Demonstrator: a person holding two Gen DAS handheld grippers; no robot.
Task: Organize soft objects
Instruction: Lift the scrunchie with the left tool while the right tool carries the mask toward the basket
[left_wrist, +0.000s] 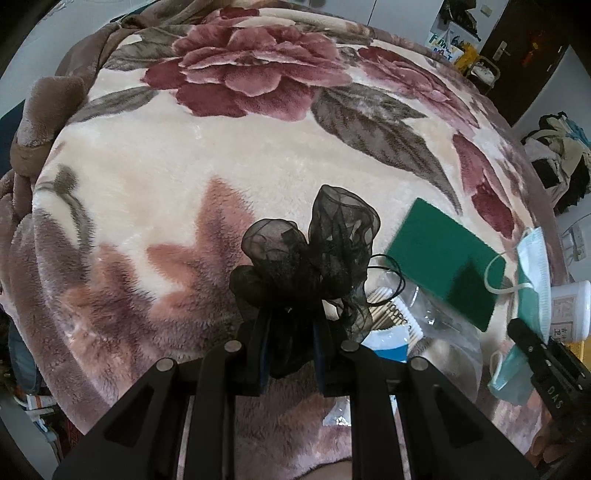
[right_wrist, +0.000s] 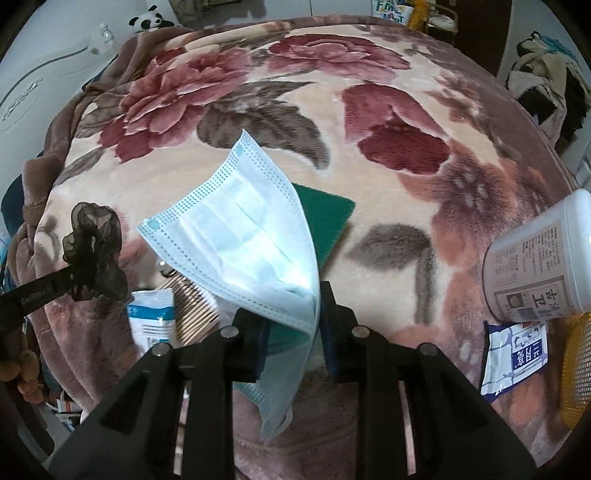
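Black organza, a gathered scrunchie (left_wrist: 306, 254), fills the gap between the fingers of the left gripper (left_wrist: 291, 354), which are closed on its lower folds; the rest of it billows up and forward, clear of the blanket (left_wrist: 155, 177). In the right wrist view the same scrunchie (right_wrist: 94, 251) sits at the tip of the left gripper (right_wrist: 62, 282) at the left edge.

The right gripper (right_wrist: 293, 332) stands narrowly parted with a pale blue mask (right_wrist: 240, 236) pinched between its fingers. The mask's pleated body fans up and to the left, while its lower corner hangs below the fingers. In the left wrist view the mask (left_wrist: 532, 295) hangs at the right, one ear loop trailing left, with the right gripper (left_wrist: 532, 343) at its lower edge.

Below and beyond both grippers, on the floral plush blanket:
- a green pad (left_wrist: 447, 258), flat, partly hidden by the mask in the right wrist view (right_wrist: 325, 214);
- a clear bag of cotton swabs (left_wrist: 399, 317), just beside the pad and under the scrunchie, with a blue-and-white packet (right_wrist: 153, 321) against it;
- a white tub (right_wrist: 543, 258) with a printed label, on its side at the right edge;
- a blue-and-white sachet (right_wrist: 513, 358) near the tub.

A toy panda (right_wrist: 149, 20) sits beyond the blanket's far edge.
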